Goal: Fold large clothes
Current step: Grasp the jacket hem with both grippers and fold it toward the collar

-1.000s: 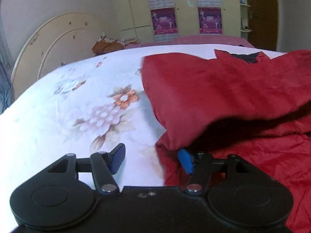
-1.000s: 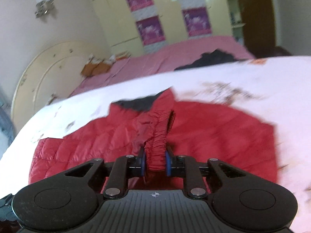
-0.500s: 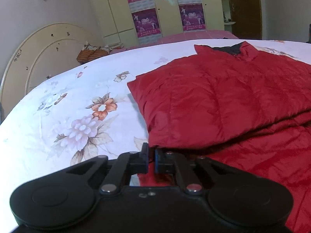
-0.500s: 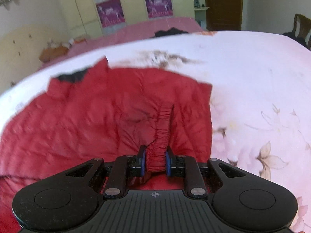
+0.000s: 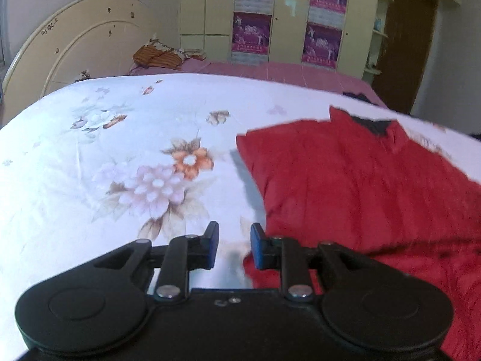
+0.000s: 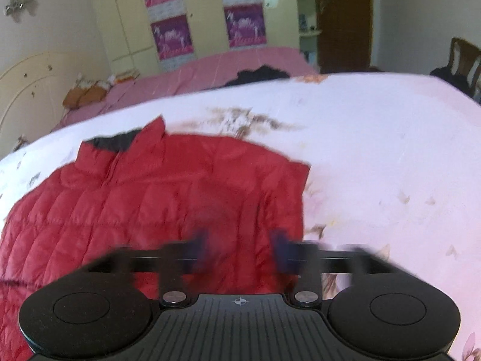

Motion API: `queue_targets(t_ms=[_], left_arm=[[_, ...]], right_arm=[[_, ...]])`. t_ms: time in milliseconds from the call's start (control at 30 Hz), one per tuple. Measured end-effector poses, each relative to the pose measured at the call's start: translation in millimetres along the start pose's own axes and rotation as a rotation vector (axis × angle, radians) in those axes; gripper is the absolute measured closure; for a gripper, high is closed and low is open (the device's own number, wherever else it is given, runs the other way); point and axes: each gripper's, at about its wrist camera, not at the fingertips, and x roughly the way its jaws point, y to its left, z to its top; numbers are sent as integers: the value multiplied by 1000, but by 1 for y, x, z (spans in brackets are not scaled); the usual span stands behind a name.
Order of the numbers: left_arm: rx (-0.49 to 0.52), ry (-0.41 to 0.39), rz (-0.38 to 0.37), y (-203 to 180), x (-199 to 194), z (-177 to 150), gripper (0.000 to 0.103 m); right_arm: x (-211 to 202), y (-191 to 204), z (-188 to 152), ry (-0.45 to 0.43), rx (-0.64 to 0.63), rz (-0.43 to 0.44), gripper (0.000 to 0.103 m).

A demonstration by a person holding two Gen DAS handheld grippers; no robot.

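Here a red quilted jacket (image 6: 168,204) is being shown lying on a white floral bedsheet (image 5: 126,156), its dark-lined collar (image 6: 120,141) turned toward the far side of the bed. Seen from the left wrist, the left gripper (image 5: 231,245) is being held over the sheet just beside the jacket's near edge; its jaws are opening, a gap is being kept between the blue pads (image 5: 257,245), and only bare sheet is lying between them. Seen from the right wrist, the right gripper (image 6: 240,249) is being held over the jacket's near right part; its blurred jaws are opening wide, and no fabric is being pinched. Behind the bed, a pink-covered bed (image 6: 210,66) and cream wardrobe doors (image 5: 294,15) with purple posters (image 6: 171,36) are being shown.
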Motion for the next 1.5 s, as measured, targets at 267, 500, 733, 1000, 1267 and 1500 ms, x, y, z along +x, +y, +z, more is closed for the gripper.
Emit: queue_targets(t_ms=[267, 500, 733, 1000, 1267, 1500], left_arm=[[-12, -11, -70, -27, 46, 34, 81], [24, -31, -67, -48, 72, 40, 89], [76, 6, -26, -51, 89, 30, 93], [87, -92, -28, -61, 64, 44, 87], [80, -18, -24, -80, 87, 46, 84], [90, 10, 15, -82, 100, 40, 83]], right_arm=[[34, -5, 15, 42, 56, 21, 37], [62, 5, 13, 82, 28, 18, 81], [70, -2, 1, 70, -38, -102, 83], [36, -4, 18, -72, -8, -111, 62], [49, 37, 24, -38, -84, 18, 62], [79, 71, 17, 4, -177, 60, 62]])
